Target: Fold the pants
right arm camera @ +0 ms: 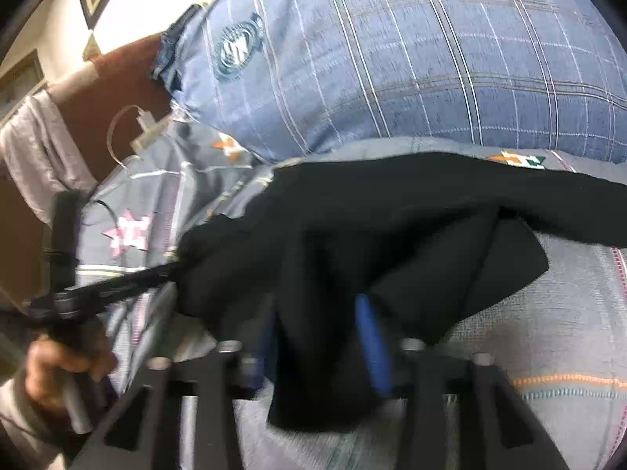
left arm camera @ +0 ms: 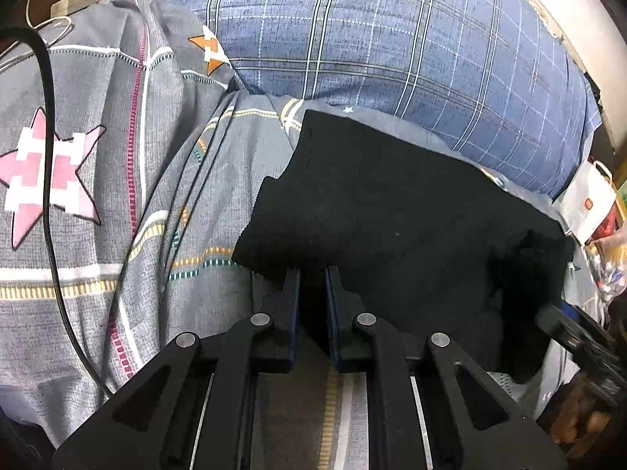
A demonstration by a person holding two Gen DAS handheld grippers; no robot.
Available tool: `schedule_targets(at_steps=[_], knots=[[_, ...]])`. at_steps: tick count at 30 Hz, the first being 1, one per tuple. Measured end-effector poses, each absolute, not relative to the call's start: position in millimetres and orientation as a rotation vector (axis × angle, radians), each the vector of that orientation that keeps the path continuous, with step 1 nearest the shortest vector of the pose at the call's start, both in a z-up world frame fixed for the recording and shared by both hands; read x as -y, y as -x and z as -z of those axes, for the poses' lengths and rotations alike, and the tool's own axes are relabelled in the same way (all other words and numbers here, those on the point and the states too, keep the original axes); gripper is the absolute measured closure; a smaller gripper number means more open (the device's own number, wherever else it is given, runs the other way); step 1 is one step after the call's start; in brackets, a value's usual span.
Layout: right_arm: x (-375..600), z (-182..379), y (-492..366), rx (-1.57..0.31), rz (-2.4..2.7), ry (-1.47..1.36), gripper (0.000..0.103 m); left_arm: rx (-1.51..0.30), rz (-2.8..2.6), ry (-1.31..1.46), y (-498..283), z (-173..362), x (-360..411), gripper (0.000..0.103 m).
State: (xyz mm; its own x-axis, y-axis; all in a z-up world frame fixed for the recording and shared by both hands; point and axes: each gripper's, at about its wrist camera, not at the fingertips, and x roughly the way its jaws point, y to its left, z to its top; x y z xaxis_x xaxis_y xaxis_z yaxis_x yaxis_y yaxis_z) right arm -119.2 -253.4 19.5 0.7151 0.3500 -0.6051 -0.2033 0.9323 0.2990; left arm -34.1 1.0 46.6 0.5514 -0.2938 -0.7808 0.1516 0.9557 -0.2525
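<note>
Both grippers (left arm camera: 313, 274) (right arm camera: 313, 333) pinch black pants (left arm camera: 392, 211), bunched.

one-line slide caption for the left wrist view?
Left tongs pinch the near edge of black pants on a grey patterned bedsheet.

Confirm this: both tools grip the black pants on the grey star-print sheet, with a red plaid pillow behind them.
Wrong on one point: the pillow is blue plaid, as the left wrist view shows. The left tool and right tool do grip the black pants on the grey star-print sheet.
</note>
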Motion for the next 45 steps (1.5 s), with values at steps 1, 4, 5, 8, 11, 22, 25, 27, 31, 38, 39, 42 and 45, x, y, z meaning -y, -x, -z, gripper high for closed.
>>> schedule_targets(at_steps=[1, 4, 5, 8, 11, 22, 25, 27, 31, 38, 39, 42, 45], knots=[[261, -25, 126, -0.709, -0.300, -0.215, 0.046, -0.951, 0.266, 0.166, 33, -47, -2, 0.092], [296, -41, 151, -0.665, -0.213, -0.203, 0.046, -0.965, 0.277, 0.196, 35, -48, -7, 0.091], [307, -43, 155, -0.658, -0.184, -0.216, 0.046, -0.975, 0.278, 0.211, 36, -48, -10, 0.091], [345, -38, 162, -0.653, -0.104, -0.310, 0.044, -0.982, 0.272, 0.213, 37, -49, -10, 0.078], [370, -26, 150, -0.683, -0.017, -0.358, 0.044, -0.991, 0.275, 0.207, 38, -48, -8, 0.061], [366, 6, 62, -0.824, -0.092, -0.244, 0.071, -1.015, 0.263, 0.255, 29, -37, -11, 0.050], [370, 4, 64, -0.778, -0.109, -0.306, 0.094, -1.013, 0.267, 0.255, 29, -37, -11, 0.050], [374, -3, 77, -0.737, -0.119, -0.336, 0.095, -1.013, 0.270, 0.255, 29, -36, -12, 0.050], [381, -23, 117, -0.693, -0.071, -0.303, 0.095, -1.010, 0.268, 0.260, 31, -36, -12, 0.050], [449, -41, 202, -0.645, 0.162, -0.388, 0.095, -1.016, 0.272, 0.282, 35, -38, -14, 0.050], [462, -40, 208, -0.667, 0.234, -0.372, 0.095, -1.019, 0.270, 0.281, 35, -38, -14, 0.050], [493, -31, 218, -0.735, 0.466, -0.334, 0.096, -1.031, 0.267, 0.273, 36, -37, -12, 0.050], [515, -25, 231, -0.727, 0.498, -0.433, 0.096, -1.027, 0.275, 0.283, 38, -38, -13, 0.050]])
